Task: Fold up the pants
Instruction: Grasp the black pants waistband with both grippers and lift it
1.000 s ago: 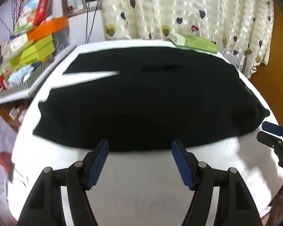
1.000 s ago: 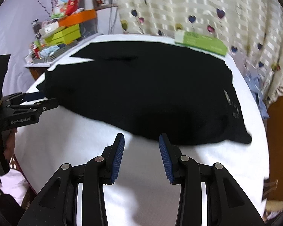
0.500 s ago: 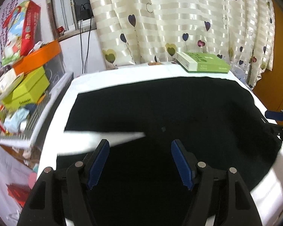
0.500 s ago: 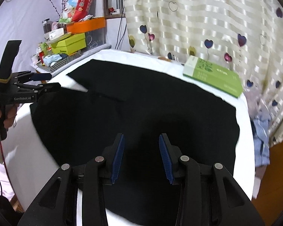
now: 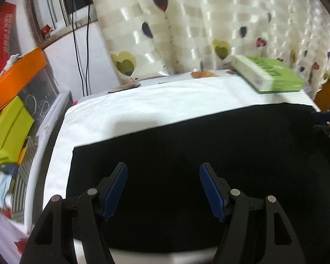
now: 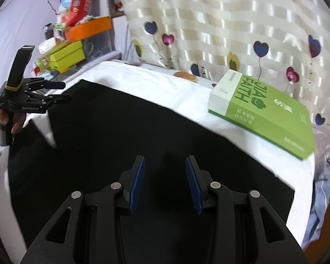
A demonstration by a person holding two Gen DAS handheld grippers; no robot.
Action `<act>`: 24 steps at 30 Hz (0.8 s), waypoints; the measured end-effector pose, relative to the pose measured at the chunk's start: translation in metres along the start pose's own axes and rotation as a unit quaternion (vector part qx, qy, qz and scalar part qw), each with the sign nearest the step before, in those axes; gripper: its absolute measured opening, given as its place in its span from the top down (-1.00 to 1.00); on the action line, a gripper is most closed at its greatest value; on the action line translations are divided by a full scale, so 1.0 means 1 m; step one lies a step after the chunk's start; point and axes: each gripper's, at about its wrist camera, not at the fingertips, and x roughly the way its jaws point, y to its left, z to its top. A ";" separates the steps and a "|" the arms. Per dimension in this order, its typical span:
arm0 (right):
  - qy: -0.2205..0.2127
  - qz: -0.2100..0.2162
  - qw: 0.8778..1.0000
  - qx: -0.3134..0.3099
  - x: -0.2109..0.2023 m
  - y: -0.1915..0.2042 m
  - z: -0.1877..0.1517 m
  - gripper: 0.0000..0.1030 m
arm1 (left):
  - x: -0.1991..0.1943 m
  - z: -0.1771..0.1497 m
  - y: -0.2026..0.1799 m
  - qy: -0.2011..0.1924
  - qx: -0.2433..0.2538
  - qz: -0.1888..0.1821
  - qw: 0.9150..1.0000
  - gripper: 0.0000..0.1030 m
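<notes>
pants (image 5: 209,154) lay flat on white surface (image 5: 143,105) | left gripper (image 5: 162,187) gaped empty above pants | right gripper (image 6: 165,182) likewise parted, empty | green box (image 6: 264,112) beside far edge

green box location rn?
The green box lies on the white tablecloth at the table's far right, just beyond the black pants and against the heart curtain.
</notes>
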 end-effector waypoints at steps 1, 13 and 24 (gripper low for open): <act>0.007 0.000 1.000 -0.004 0.009 -0.007 0.004 0.15 | 0.009 0.004 0.003 0.004 0.000 0.005 1.000 -0.37; 0.063 0.019 0.998 -0.001 0.075 -0.074 0.022 -0.03 | 0.081 0.043 0.020 0.027 0.019 0.004 0.999 -0.37; 0.080 0.037 0.995 -0.048 0.074 -0.063 0.026 0.80 | 0.086 0.041 0.015 0.011 0.037 -0.011 0.999 -0.34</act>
